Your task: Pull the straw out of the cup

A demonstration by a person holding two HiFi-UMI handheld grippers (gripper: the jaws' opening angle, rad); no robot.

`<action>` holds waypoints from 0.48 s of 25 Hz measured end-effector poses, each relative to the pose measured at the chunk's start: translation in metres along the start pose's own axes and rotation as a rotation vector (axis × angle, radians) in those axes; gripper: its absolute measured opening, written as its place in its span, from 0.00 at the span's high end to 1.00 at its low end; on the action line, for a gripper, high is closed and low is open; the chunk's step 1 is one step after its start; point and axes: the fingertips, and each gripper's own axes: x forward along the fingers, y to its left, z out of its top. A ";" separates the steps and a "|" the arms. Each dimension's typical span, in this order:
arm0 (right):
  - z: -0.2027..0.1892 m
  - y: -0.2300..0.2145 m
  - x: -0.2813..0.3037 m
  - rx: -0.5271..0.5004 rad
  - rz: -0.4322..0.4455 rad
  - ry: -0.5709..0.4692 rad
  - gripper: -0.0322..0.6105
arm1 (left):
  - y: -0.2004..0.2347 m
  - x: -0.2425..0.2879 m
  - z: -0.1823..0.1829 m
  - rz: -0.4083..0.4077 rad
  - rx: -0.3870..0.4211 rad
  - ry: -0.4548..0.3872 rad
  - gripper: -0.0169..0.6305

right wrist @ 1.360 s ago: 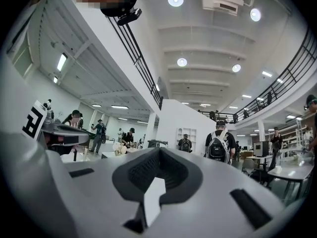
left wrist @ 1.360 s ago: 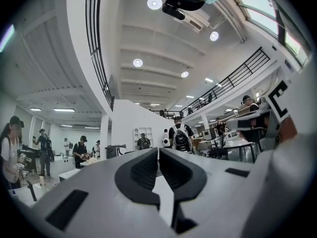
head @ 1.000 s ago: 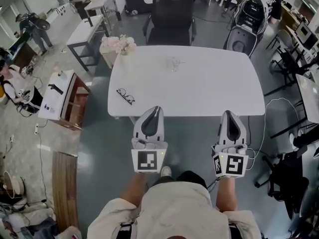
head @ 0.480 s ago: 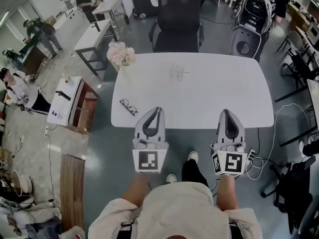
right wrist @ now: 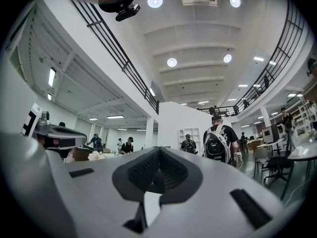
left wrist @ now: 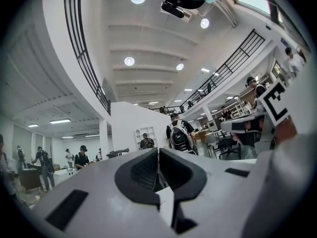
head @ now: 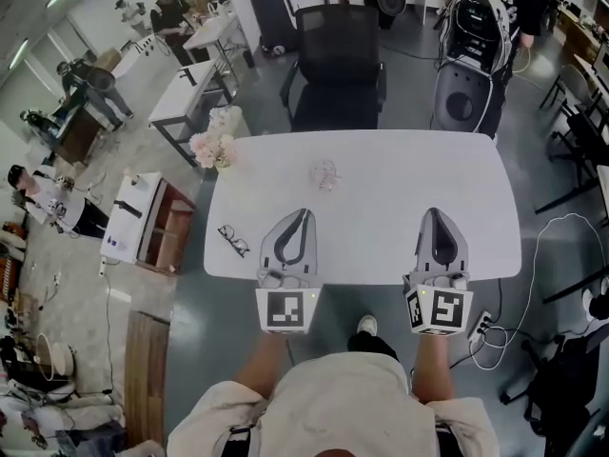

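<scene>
Straw detail is lost at this range: only the small clear cup (head: pixel 324 173) shows, standing upright on the white table (head: pixel 409 188), a little left of centre and toward the far edge. I cannot tell which way the straw leans or how far it rises from the rim. A bunch of pale flowers (head: pixel 213 149) sits at about 10 o'clock from the cup, at the table's far left corner. A pair of glasses (head: pixel 233 240) lies at about 8 o'clock, by the near left edge, and a black chair (head: pixel 338 65) stands at 12 o'clock beyond the table. The left gripper (head: pixel 301 213) hangs over the near edge with its jaws pressed together on nothing, and the cup lies at roughly 1 o'clock from its tips, near but apart. The right gripper (head: pixel 434 213) is likewise closed and empty, with the cup at about 10 o'clock and well apart. The left gripper is judged the nearer. Either one would have to open before reaching in to take the straw.
</scene>
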 end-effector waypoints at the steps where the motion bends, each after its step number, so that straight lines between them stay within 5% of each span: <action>1: -0.001 -0.009 0.004 0.007 0.002 -0.007 0.95 | -0.005 0.008 0.002 0.002 0.005 0.002 0.96; 12: -0.018 -0.100 0.039 0.059 -0.022 -0.020 0.95 | -0.055 0.076 0.006 0.041 0.062 0.025 0.96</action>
